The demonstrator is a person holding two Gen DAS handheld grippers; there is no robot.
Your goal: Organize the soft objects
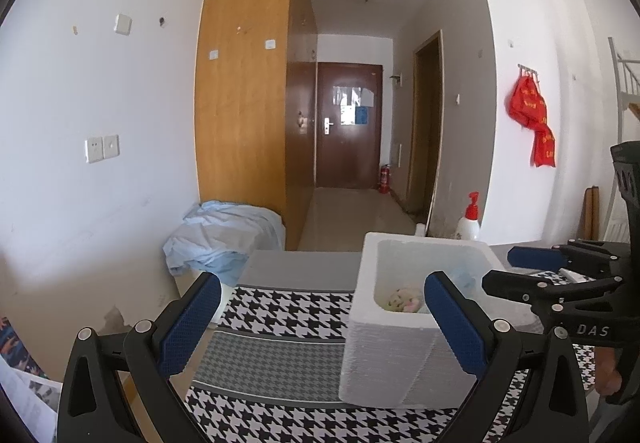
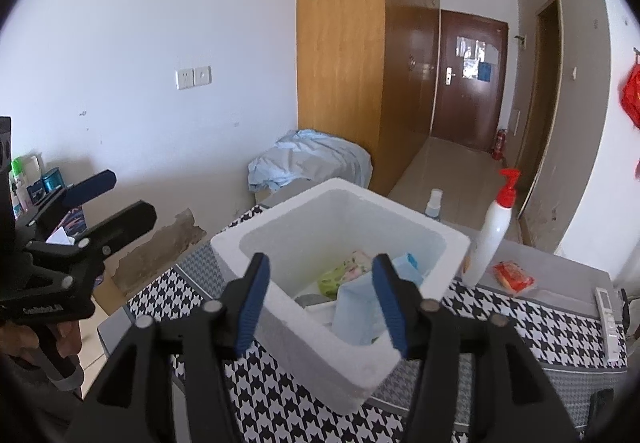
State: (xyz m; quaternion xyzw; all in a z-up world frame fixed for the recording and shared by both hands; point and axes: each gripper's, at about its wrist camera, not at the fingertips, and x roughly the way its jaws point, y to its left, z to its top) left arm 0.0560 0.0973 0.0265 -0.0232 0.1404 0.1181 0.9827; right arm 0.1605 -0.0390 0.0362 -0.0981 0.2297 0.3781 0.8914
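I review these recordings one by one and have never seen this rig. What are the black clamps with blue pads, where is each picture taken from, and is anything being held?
No robot: a person holds a two-finger gripper in each hand, with a fisheye camera looking along its fingers. One view is from the left gripper, the other from the right gripper. Both stand open and hold nothing. On the black-and-white houndstooth cloth sits a white foam box with soft packets inside, a pale blue packet nearest. Beside the box stand a white pump bottle with a red top, a red packet and a white remote.
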